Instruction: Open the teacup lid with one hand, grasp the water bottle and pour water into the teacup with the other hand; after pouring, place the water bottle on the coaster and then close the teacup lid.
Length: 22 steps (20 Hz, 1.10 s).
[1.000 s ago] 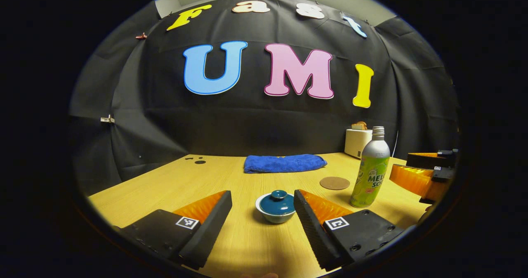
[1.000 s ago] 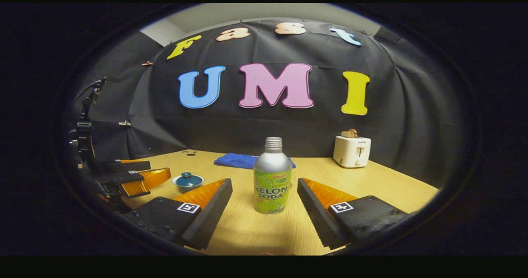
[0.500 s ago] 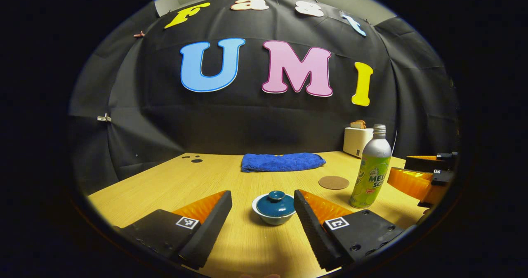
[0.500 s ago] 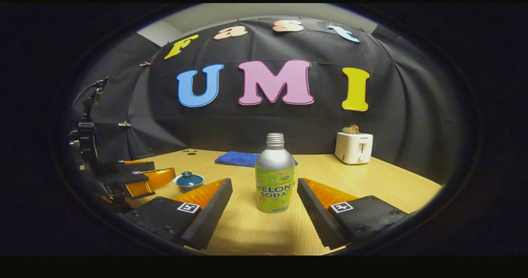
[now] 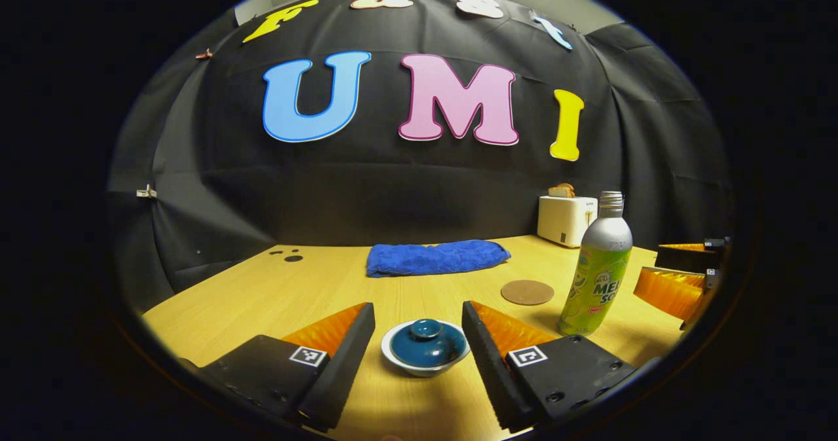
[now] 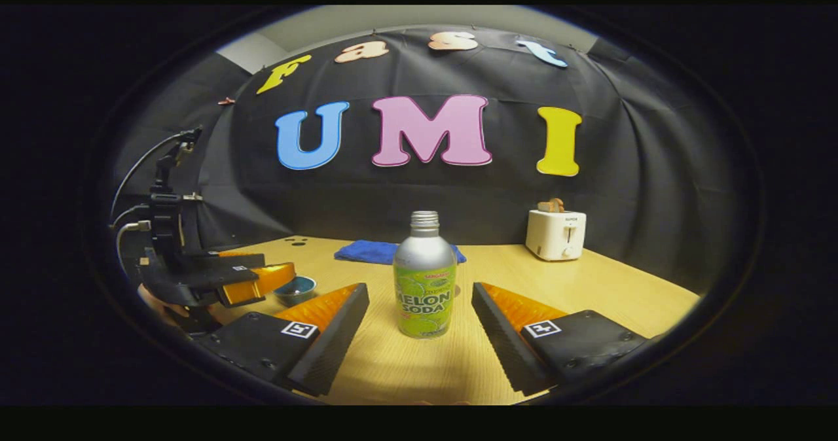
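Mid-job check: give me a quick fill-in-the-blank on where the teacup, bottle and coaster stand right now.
1. The teacup lid is ____ the teacup.
2. The coaster has ____ on it.
3. The water bottle stands ____ between the right gripper fingers.
4. The left gripper is ____.

Missing: on; nothing; upright; open

Teal lid (image 5: 425,343), silver-green bottle (image 6: 425,284), blue towel (image 5: 435,258)

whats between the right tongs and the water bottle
Only bare wooden table: in the right gripper view the open right tongs flank the silver and green water bottle without touching it.
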### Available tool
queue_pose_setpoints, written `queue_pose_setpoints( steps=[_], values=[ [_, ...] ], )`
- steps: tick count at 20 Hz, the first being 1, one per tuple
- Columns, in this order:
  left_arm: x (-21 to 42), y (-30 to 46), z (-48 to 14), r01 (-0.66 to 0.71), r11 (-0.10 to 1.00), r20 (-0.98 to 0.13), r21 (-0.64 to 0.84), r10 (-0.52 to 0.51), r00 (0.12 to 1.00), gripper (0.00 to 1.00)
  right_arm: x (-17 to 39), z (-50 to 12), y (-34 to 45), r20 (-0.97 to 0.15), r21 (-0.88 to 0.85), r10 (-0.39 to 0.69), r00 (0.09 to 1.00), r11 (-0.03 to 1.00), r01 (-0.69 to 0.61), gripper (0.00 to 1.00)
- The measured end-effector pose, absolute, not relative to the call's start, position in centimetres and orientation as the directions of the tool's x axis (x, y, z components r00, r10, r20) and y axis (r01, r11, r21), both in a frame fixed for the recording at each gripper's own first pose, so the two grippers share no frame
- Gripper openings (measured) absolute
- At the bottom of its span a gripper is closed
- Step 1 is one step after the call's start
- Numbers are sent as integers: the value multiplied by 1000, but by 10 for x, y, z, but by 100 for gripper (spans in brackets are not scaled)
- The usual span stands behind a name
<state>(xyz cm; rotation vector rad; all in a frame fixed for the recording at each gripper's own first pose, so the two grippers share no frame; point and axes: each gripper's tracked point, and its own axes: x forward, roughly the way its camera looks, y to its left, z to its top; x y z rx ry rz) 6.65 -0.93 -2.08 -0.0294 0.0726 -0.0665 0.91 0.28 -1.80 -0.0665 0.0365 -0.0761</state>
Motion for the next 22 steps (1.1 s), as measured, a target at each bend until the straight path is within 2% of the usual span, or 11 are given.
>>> queue_pose_setpoints(
  steps=[2,6,7,11,12,14,19,22],
  values=[
    [77,-14,-27,78,997,-88,-14,-79,993,78,11,-20,4,-42,-55,-66,997,996,64,98],
    [90,-10,-38,61,998,-141,8,-59,988,71,15,-26,-2,-58,-39,-72,996,997,70,98],
    [92,-11,-39,61,998,-140,22,-57,988,72,16,-26,-2,-57,-38,-72,996,997,70,98],
    [98,-13,-47,62,996,-192,59,-50,980,54,20,-29,0,-69,-28,-59,996,998,57,98],
    [98,-14,-47,60,996,-199,66,-45,979,46,21,-30,1,-69,-26,-57,996,998,55,98],
    [95,-14,-49,59,995,-217,78,-41,975,37,22,-31,2,-72,-28,-50,996,998,48,98],
    [96,-15,-44,48,997,-182,52,-38,983,34,25,-33,5,-76,-33,-34,997,999,31,98],
    [95,-15,-38,47,998,-148,37,-41,988,28,26,-34,2,-83,-34,-39,996,999,36,98]
  ],
)
